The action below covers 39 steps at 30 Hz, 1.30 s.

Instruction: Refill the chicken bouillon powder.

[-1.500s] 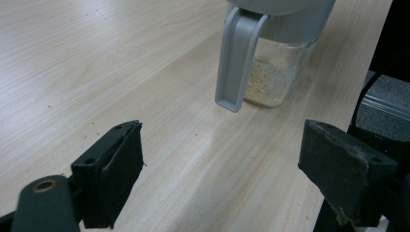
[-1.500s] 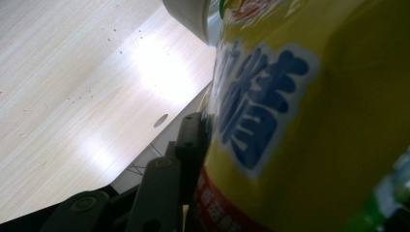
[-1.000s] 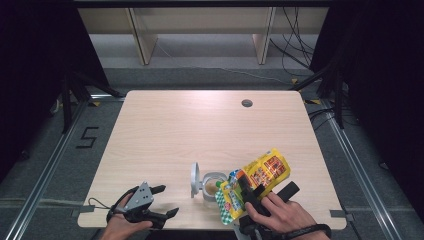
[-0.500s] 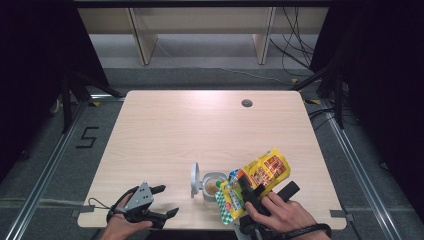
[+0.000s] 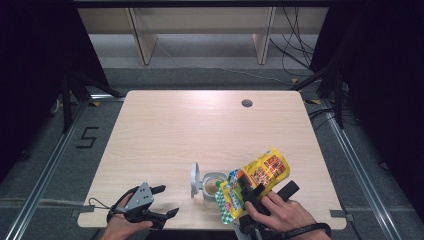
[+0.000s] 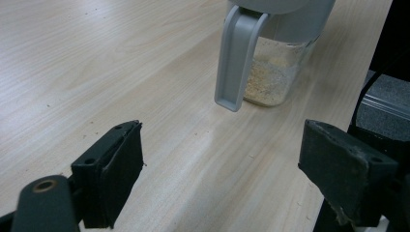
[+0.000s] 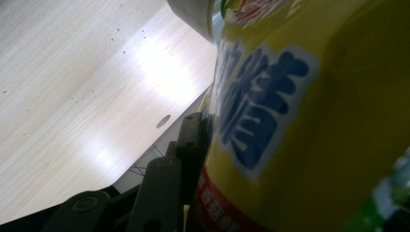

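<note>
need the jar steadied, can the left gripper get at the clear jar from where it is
Probably yes: the left gripper is open, the clear jar lies straight ahead, and only bare table separates them.

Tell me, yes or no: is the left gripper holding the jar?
No: in the left gripper view its open jaws stand apart over bare table, and the jar sits beyond them, untouched.

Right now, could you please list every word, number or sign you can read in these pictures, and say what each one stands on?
"5": black figure on the grey floor left of the table.
Large blue characters on the yellow bag, in the right gripper view: too close and blurred to read.
Small print and pictures on the same bag, in the high view: too small to read.
The clear container bears no text.
</note>
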Available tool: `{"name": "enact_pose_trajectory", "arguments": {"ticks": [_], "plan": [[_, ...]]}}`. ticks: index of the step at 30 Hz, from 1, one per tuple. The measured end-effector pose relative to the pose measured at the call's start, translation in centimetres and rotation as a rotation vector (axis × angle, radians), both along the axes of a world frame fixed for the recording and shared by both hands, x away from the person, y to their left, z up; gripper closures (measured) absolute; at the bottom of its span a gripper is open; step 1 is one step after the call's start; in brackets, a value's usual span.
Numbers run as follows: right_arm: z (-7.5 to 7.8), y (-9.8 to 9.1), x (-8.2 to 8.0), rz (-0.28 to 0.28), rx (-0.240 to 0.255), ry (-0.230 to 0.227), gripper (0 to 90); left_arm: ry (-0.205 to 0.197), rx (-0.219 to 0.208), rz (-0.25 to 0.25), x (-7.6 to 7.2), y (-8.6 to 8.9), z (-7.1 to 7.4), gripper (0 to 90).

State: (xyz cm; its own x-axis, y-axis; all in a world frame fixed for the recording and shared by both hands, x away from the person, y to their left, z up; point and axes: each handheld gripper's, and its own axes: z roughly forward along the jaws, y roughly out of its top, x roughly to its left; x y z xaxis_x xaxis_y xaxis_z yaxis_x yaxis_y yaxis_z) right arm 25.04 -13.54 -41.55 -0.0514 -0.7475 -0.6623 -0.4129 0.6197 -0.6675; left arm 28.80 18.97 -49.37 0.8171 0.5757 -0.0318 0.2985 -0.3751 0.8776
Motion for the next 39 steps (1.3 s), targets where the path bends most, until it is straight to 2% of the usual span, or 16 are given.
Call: {"name": "enact_pose_trajectory", "arguments": {"ticks": [2, 3, 5, 8, 9, 15, 16, 18, 19, 22, 23, 25, 32, 33, 34, 39], "plan": [[-0.02, 0.00, 0.06, 0.009, 0.002, -0.003, 69.1, 0.000, -0.001, 0.000, 0.00, 0.00, 0.01, 15.2], [0.00, -0.04, 0.02, -0.003, -0.002, 0.001, 69.1, 0.000, 0.007, 0.001, -0.04, 0.07, 0.05, 15.2], [0.01, -0.11, 0.03, -0.005, 0.001, 0.000, 69.1, 0.018, -0.007, 0.011, -0.15, 0.01, 0.03, 15.2], [0.01, -0.12, 0.03, -0.006, 0.000, 0.000, 69.1, 0.010, -0.004, 0.012, -0.14, 0.00, 0.02, 15.2], [0.04, -0.10, -0.02, -0.009, -0.003, -0.001, 69.1, -0.005, 0.012, -0.003, -0.01, 0.07, 0.07, 15.2], [0.02, -0.07, 0.01, -0.008, 0.000, -0.002, 69.1, 0.007, -0.001, 0.006, -0.08, 0.02, 0.02, 15.2], [0.04, -0.06, 0.00, -0.007, -0.001, 0.000, 69.1, -0.004, 0.009, -0.004, 0.01, 0.09, 0.06, 15.2], [0.14, -0.03, -0.06, 0.005, 0.000, -0.021, 69.1, 0.005, 0.000, 0.007, -0.10, 0.03, 0.04, 15.2], [0.13, -0.05, -0.03, -0.007, 0.001, 0.000, 69.1, 0.007, 0.002, 0.006, -0.10, 0.02, 0.04, 15.2], [0.13, -0.04, -0.03, -0.006, -0.002, -0.001, 69.1, -0.002, 0.008, -0.003, -0.01, 0.07, 0.05, 15.2], [0.14, -0.04, -0.06, 0.004, -0.002, -0.020, 69.2, -0.002, 0.005, 0.000, 0.00, 0.07, 0.05, 15.2], [0.11, -0.04, 0.00, -0.004, -0.004, -0.002, 69.1, -0.002, 0.005, -0.001, 0.00, 0.07, 0.05, 15.2], [0.29, -0.02, -0.04, -0.003, 0.000, -0.004, 69.2, 0.002, 0.005, 0.001, -0.04, 0.07, 0.05, 15.2], [0.29, -0.01, -0.07, 0.007, 0.000, -0.023, 69.1, -0.002, 0.006, -0.002, 0.01, 0.07, 0.05, 15.2], [0.31, 0.01, -0.05, -0.001, -0.002, -0.003, 69.2, 0.001, -0.003, 0.002, -0.02, 0.01, 0.02, 15.2], [0.35, 0.12, -0.17, 0.004, -0.004, -0.007, 69.2, 0.001, 0.006, 0.001, -0.03, 0.05, 0.05, 15.2]]}}
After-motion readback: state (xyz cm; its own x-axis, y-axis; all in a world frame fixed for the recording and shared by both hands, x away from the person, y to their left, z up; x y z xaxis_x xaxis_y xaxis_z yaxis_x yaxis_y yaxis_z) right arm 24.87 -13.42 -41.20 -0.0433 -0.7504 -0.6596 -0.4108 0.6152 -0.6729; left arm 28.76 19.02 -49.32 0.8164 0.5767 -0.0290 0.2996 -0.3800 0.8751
